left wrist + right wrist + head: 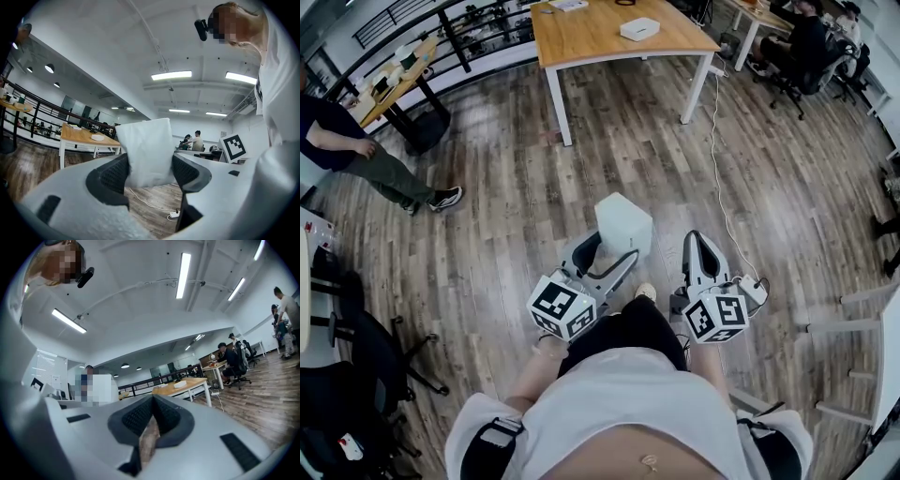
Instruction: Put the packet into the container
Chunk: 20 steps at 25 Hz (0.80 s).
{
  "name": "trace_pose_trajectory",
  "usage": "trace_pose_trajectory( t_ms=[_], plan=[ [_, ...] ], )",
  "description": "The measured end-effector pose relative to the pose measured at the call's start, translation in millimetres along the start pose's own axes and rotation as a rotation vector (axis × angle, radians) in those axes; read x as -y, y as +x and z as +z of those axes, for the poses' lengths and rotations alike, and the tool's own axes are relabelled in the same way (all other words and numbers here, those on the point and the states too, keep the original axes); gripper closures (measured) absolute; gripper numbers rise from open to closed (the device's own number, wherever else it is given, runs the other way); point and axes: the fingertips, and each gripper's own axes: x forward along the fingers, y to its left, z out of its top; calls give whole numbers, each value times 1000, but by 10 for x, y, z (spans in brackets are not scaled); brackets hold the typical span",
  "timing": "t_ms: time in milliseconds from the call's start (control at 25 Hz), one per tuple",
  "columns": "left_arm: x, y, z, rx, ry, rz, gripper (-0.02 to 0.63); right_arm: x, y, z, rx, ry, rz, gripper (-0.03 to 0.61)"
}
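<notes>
A: White packet (146,150) clamped between the left gripper's (147,174) jaws, its upper half standing clear beyond the tips.
B: Head view adds: packet and jaws held above the wood floor (487,253), a worktop (600,33) well beyond the tips.
A: Right gripper (152,417): jaws pressed together, nothing between them. Its own view shows that plainly; head view gives only a narrow outline.

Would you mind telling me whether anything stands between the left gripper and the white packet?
Nothing does. The left gripper already has the packet clamped between its jaws, held above the wooden floor. The right gripper is shut and empty beside it. Where the packet must go does not clearly show in these views.
</notes>
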Motion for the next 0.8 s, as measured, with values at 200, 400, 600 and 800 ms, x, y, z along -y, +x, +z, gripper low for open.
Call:
trace_pose_trajectory(
  t_ms=[200,400,600,800],
  plan=[
    [-65,8,31,10,-6,1,319,-26,97,-16,-11,0,8,568],
    [-212,129,45,7,1,15,320,14,319,-17,-22,-1,25,568],
    [-419,303,75,8,7,28,319,75,611,19,-16,-2,45,568],
    [-648,546,121,7,9,33,319,213,911,69,-12,-6,47,568]
  ],
)
